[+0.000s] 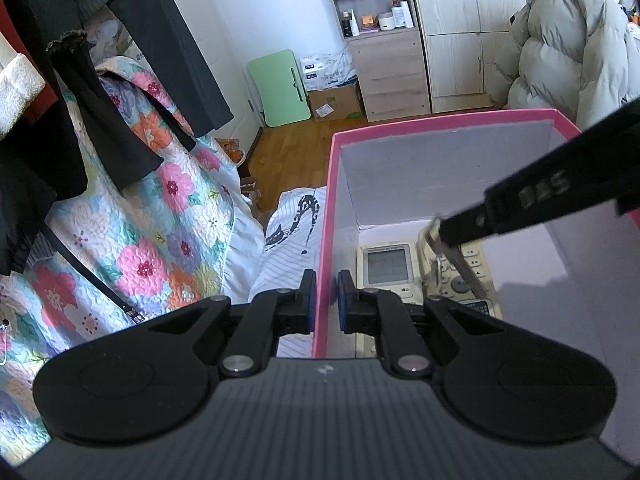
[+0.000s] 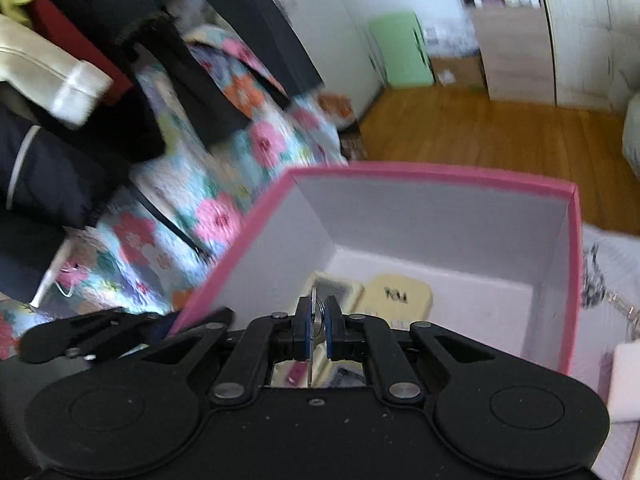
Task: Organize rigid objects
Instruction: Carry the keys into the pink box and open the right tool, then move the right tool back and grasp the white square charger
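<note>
The left black two-finger gripper with blue pads (image 1: 327,300) is clamped across the side wall of the pink cardboard box (image 1: 325,216), while the right black two-finger gripper with blue pads (image 2: 319,322) is held over the box interior, pinched on a thin silvery metal piece (image 2: 314,312).

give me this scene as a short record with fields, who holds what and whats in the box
container: pink box, open top, white inside
contents: two beige remotes lying side by side on the box floor
left hand-held gripper: clamped on the box's left wall, one pad on each side
right hand-held gripper: inside the box above the remotes, pinching a thin metallic item, identity unclear
surroundings: floral quilt, wood floor
</note>
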The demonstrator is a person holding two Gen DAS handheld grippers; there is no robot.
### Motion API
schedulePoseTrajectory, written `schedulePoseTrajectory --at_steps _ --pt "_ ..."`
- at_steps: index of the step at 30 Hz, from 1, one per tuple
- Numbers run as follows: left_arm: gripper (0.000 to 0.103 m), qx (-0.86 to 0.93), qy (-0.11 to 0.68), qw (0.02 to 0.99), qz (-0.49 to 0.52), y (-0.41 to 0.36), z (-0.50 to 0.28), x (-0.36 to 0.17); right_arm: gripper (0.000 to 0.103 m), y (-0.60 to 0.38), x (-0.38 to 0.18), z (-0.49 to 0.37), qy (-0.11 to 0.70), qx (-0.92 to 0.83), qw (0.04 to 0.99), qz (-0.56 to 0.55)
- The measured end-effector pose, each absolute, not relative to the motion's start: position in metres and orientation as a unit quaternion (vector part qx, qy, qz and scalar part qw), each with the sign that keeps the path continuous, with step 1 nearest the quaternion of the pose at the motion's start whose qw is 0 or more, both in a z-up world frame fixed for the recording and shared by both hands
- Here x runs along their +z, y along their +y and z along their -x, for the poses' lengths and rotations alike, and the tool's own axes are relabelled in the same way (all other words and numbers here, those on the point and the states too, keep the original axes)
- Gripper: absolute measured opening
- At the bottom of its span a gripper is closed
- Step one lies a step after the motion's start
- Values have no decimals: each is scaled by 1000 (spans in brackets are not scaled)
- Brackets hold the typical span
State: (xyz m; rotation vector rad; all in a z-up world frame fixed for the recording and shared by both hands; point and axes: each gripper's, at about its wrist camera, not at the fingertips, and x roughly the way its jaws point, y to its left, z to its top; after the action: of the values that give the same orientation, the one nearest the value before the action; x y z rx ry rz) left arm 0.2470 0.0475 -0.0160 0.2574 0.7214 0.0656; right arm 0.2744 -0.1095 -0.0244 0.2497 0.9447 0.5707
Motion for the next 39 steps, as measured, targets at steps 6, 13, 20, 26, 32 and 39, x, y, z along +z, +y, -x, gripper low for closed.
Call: schedulePoseTrajectory --at_steps 6,13,20,26,32,39 --pt "10 33 352 927 -127 48 -248 -16 32 -128 -7 -257 423 249 862 -125" --pt "11 34 352 926 -131 47 -247 -17 42 -189 25 -196 373 238 888 -127" --pt "11 35 355 925 -132 48 -248 -17 46 -276 29 -148 336 182 918 -109" --pt "11 33 364 921 -133 48 -250 -19 50 -326 -6 -144 352 132 918 -124" --pt "12 38 363 920 -143 44 -249 -20 58 -330 -41 -164 372 115 916 -97" --pt "13 39 363 920 -144 44 -249 -20 65 -300 -58 -184 344 122 930 -40"
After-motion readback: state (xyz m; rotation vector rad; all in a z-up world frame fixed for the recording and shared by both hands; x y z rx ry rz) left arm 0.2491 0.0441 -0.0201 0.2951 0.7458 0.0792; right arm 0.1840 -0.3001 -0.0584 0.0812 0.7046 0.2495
